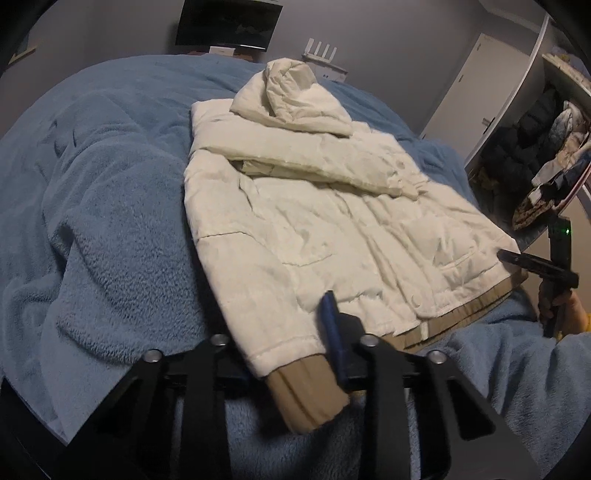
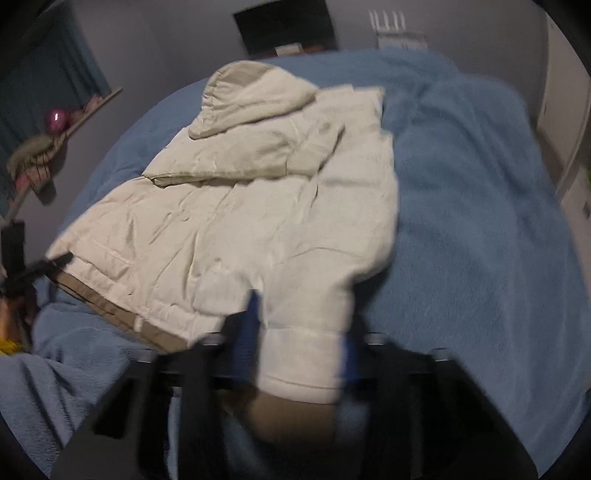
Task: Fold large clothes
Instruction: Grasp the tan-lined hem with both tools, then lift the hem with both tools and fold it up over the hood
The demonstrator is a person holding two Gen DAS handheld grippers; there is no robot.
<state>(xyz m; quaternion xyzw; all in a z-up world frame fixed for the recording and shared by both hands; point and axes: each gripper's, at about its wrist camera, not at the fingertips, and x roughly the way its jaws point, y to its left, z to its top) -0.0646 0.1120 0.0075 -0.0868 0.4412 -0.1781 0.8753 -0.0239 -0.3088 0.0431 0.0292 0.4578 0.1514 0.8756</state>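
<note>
A cream puffer jacket [image 1: 317,206] with a hood and tan hem lies front up on a blue fleece blanket [image 1: 103,206], one sleeve folded across its chest. My left gripper [image 1: 295,354] holds the jacket's near hem corner [image 1: 303,391] between its fingers [image 1: 334,332]. In the right wrist view the jacket [image 2: 236,206] spreads left and my right gripper [image 2: 299,343] is closed on the sleeve cuff [image 2: 299,362]; this view is blurred. The right gripper also shows in the left wrist view [image 1: 535,267] at the jacket's far hem corner.
The blanket [image 2: 480,221] covers the whole bed. A dark monitor [image 1: 227,24] and a white router [image 1: 319,51] stand beyond the bed. An open wardrobe with clothes [image 1: 535,147] is on the right. A shelf with a pink ball [image 2: 55,120] is on the left.
</note>
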